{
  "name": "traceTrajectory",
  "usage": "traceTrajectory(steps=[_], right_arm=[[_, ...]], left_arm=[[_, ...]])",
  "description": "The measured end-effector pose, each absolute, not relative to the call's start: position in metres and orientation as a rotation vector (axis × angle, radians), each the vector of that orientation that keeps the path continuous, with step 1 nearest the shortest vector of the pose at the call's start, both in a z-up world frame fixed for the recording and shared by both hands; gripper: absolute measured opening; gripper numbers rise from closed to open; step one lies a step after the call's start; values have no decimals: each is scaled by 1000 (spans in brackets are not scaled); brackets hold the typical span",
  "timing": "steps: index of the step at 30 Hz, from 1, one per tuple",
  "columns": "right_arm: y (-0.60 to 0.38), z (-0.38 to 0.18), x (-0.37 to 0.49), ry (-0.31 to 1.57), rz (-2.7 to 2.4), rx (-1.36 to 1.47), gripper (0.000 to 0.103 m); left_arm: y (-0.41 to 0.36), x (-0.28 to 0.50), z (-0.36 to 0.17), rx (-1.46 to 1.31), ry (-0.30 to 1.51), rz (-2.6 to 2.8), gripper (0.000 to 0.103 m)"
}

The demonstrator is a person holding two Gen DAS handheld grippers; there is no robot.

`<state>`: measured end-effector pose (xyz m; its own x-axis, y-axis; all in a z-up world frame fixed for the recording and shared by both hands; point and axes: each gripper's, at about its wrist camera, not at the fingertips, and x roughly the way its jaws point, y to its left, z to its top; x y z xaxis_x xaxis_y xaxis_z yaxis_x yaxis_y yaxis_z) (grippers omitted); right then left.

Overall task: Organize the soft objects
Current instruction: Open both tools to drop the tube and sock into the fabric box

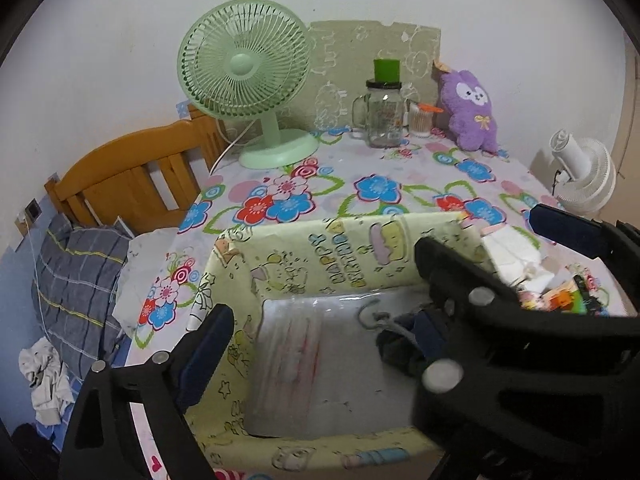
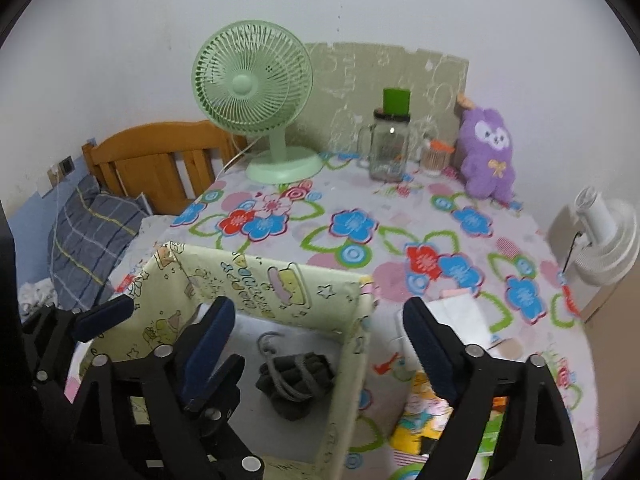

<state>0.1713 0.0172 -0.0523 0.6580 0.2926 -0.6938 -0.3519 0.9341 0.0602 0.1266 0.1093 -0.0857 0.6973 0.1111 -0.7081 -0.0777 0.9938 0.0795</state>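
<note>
A pale yellow cartoon-print box (image 1: 320,248) (image 2: 280,280) stands open on the flowered table. A dark grey rolled cloth bundle (image 2: 296,380) (image 1: 394,346) with a grey cord lies loose on the box floor. My left gripper (image 1: 320,334) hangs open over the box's inside, nothing between its pads; its right finger is partly hidden behind the other gripper. My right gripper (image 2: 320,336) (image 1: 500,246) is open too and straddles the box's right wall, touching nothing. A purple plush toy (image 1: 472,112) (image 2: 488,152) sits upright at the far right against the wall.
At the back stand a green desk fan (image 1: 244,80) and a glass mug jar (image 1: 382,116) with a green cap. White tissue (image 1: 508,252) and colourful packets (image 2: 424,420) lie right of the box. A white fan (image 2: 604,236) stands beyond the table's right edge, a wooden headboard (image 1: 132,172) at left.
</note>
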Motion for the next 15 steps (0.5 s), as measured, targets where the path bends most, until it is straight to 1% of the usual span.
traceTrajectory(steps=[4, 6, 7, 15], right_arm=[[10, -44, 166, 752, 357, -94, 92], [6, -41, 163, 739, 345, -92, 96], [3, -38, 161, 730, 336, -89, 97], [-18, -24, 148, 702, 315, -57, 98]], left_arm=[[102, 122, -77, 42, 770, 99, 95], [98, 119, -72, 45, 764, 100, 95], [95, 118, -70, 48, 762, 103, 95], [78, 104, -56, 60, 719, 86, 95]])
